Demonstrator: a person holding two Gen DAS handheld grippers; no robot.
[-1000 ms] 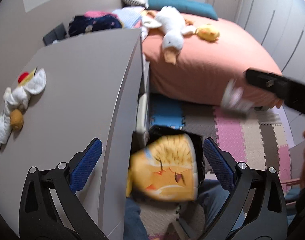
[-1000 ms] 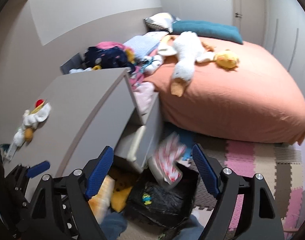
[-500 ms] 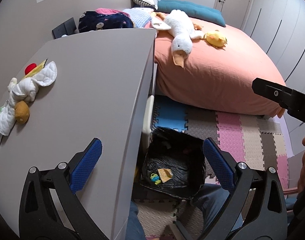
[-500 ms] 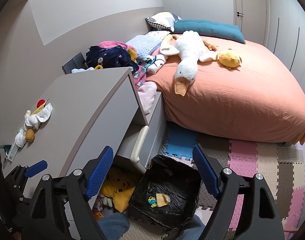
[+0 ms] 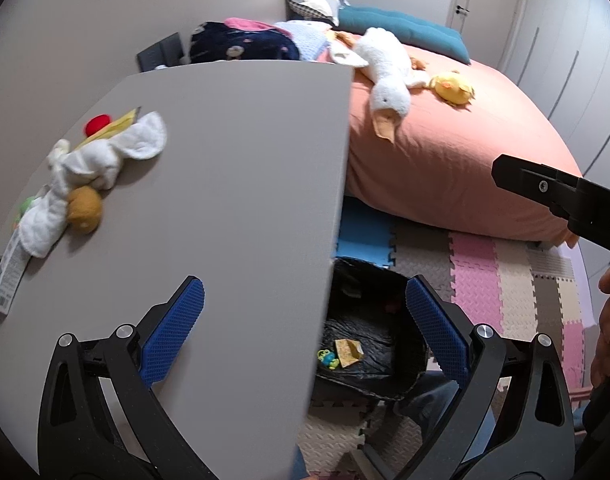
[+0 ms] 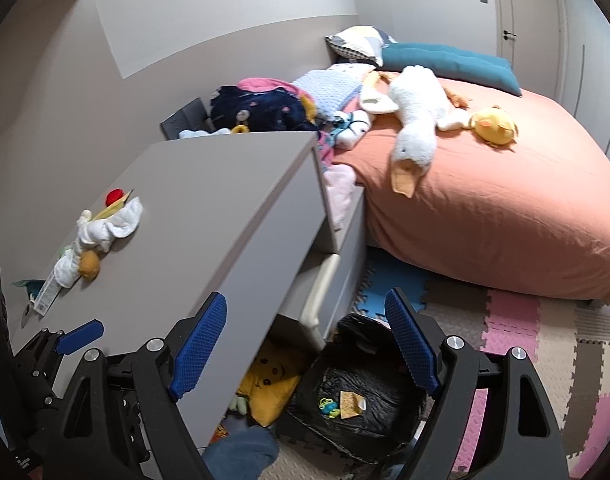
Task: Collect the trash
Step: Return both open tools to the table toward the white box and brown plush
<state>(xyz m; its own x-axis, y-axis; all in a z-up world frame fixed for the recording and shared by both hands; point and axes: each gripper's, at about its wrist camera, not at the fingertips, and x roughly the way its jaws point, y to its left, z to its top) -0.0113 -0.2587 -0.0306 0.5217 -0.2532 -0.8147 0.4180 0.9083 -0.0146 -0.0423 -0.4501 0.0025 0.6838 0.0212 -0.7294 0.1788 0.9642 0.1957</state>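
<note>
On the foam floor beside the grey dresser stands a black-lined trash bin (image 5: 401, 384) (image 6: 305, 420). Inside it lie a tan wrapper (image 5: 348, 353) (image 6: 351, 402) and a small green-and-blue piece (image 5: 327, 358) (image 6: 329, 404). My left gripper (image 5: 303, 294) is open and empty, straddling the dresser's edge above the bin. My right gripper (image 6: 305, 302) is open and empty too, above the bin and the open drawer. A white plush toy (image 5: 89, 168) (image 6: 101, 234) with a long paper tag (image 5: 9, 272) lies on the dresser top (image 5: 233, 184).
An orange bed (image 6: 505, 208) holds a white goose plush (image 6: 417, 120) and a yellow chick (image 6: 495, 124). An open drawer (image 6: 325, 292) juts from the dresser, with a yellow plush (image 6: 271, 376) under it. Coloured foam mats (image 5: 505, 288) cover the floor. A person's leg (image 6: 241, 454) is below.
A yellow item and a striped wrapper that were dropping past the jaws a second ago are gone from between them. Both grippers have shifted left, further over the dresser top.
</note>
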